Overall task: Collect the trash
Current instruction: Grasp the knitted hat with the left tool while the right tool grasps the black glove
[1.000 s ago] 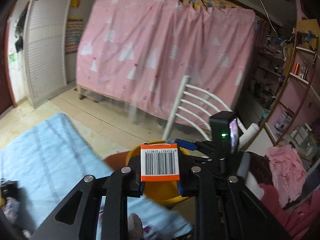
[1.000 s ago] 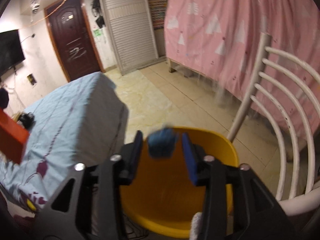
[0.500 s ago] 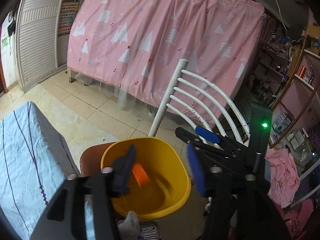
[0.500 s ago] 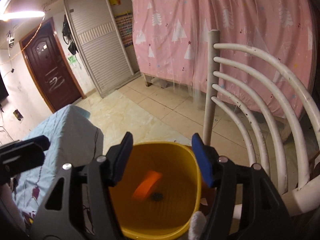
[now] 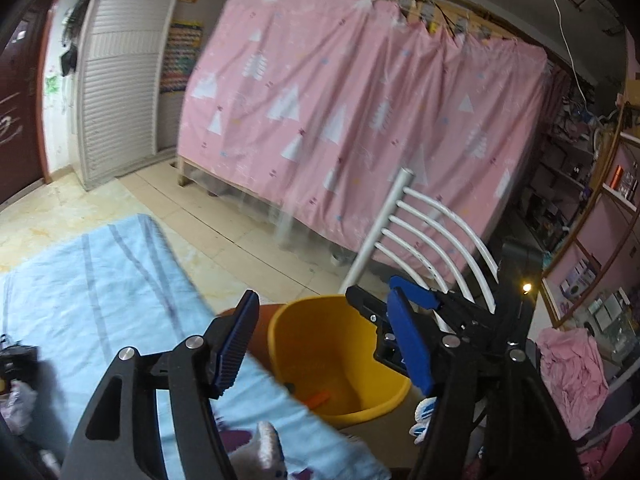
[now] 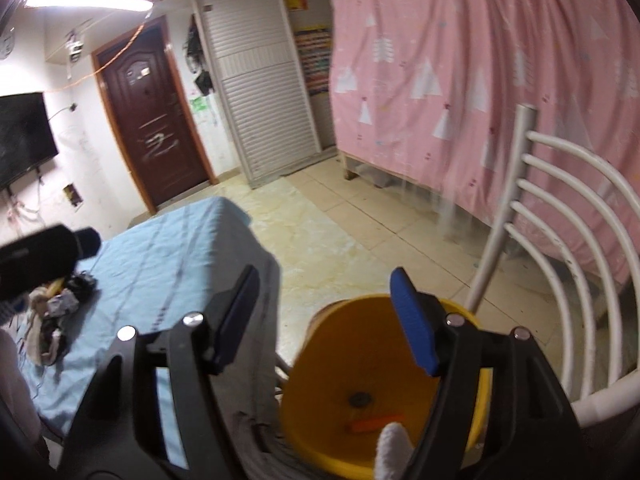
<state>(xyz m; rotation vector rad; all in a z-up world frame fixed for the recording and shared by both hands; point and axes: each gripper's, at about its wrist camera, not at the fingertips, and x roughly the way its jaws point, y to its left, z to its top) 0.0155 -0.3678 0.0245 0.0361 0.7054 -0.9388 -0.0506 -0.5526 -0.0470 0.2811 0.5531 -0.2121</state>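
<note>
A yellow bin [image 5: 340, 360] stands on the seat of a white chair [image 5: 424, 232]; it also shows in the right wrist view [image 6: 340, 344]. An orange box [image 5: 316, 397] lies on the bin's bottom, and shows in the right wrist view [image 6: 376, 423] beside a small dark round piece [image 6: 361, 399]. My left gripper [image 5: 324, 344] is open and empty above the bin's near rim. My right gripper [image 6: 324, 320] is open and empty above the bin; it shows in the left wrist view [image 5: 416, 312]. More trash [image 6: 52, 312] lies on the light blue table [image 6: 168, 256].
The blue-clothed table [image 5: 100, 288] reaches up to the bin's left side. A pink curtain [image 5: 360, 120] hangs behind the chair. Shelves [image 5: 600, 220] and pink cloth [image 5: 572, 368] are at the right. A dark door [image 6: 152, 120] and tiled floor [image 6: 340, 220] lie beyond.
My left gripper opened and the orange box fell into the bin. My right gripper also opened and let go of a small piece. Both grippers have since drawn back toward the table.
</note>
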